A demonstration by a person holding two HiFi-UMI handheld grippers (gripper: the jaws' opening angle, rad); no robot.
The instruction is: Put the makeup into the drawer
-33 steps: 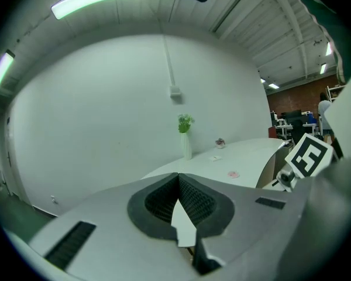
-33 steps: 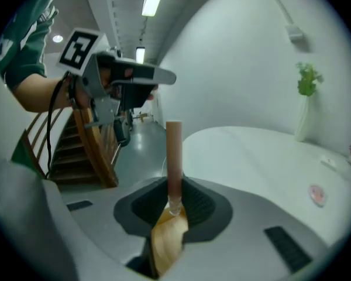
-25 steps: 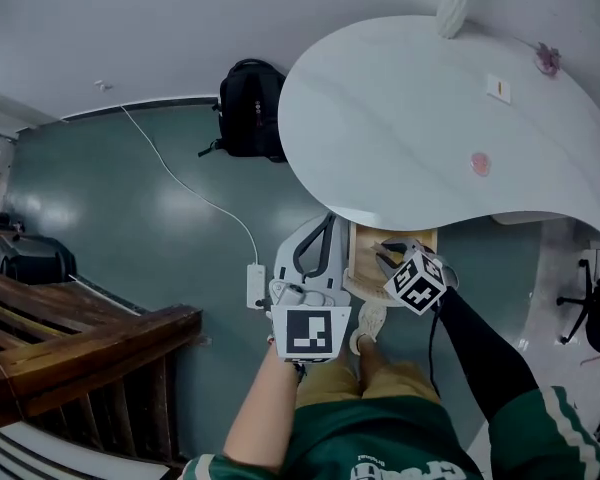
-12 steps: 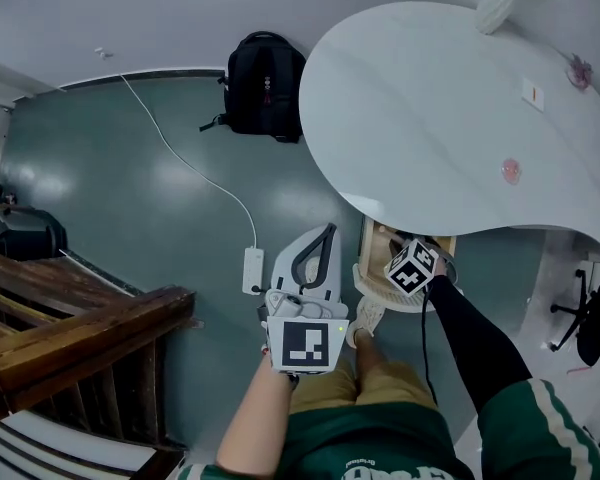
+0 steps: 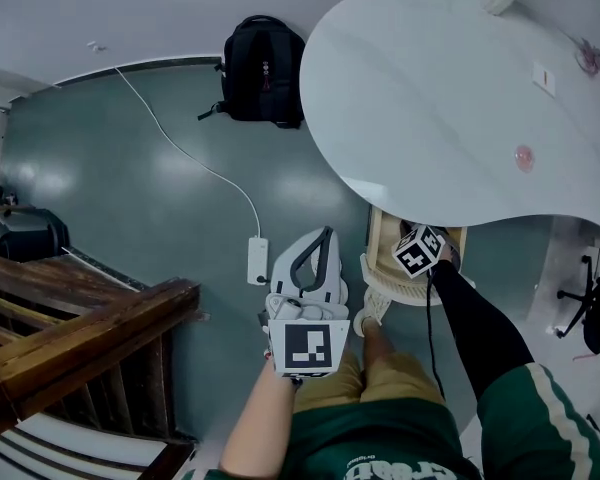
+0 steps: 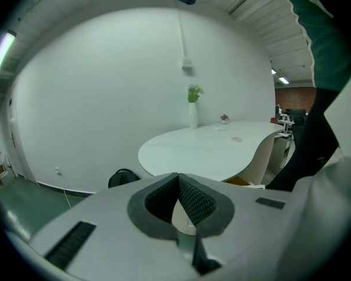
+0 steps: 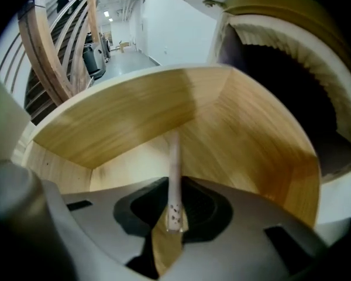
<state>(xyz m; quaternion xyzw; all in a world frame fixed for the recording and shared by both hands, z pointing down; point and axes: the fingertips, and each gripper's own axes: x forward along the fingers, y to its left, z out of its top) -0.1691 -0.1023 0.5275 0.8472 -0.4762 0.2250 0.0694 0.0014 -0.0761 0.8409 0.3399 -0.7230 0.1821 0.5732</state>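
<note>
- Head view: a teal floor [image 5: 130,168] runs under a white curved table [image 5: 430,98], and an open wooden drawer [image 5: 376,248] sticks out below the table's edge.
- The right gripper [image 5: 423,252] points steeply down into that drawer, and its own body hides the makeup here.
- The left gripper [image 5: 318,253] hangs beside the drawer and clear of it. A black backpack [image 5: 265,68] lies on the floor well ahead of its tips.
- Left gripper view: the ribbed pads [image 6: 193,201] meet at their tips with nothing between them. The table top lies beyond them, with a vase [image 6: 193,115] at its far edge.
- Right gripper view: the drawer's pale wooden floor and walls fill the space ahead of the jaws.
- The makeup stick [image 7: 174,163] is thin, straight and pale pink, with dark specks near its near end.
- Its long axis runs straight out along the jaws, with the far end aimed at the drawer floor.
- The jaws stand only slightly apart, clamped on the stick near its speckled end.
</note>
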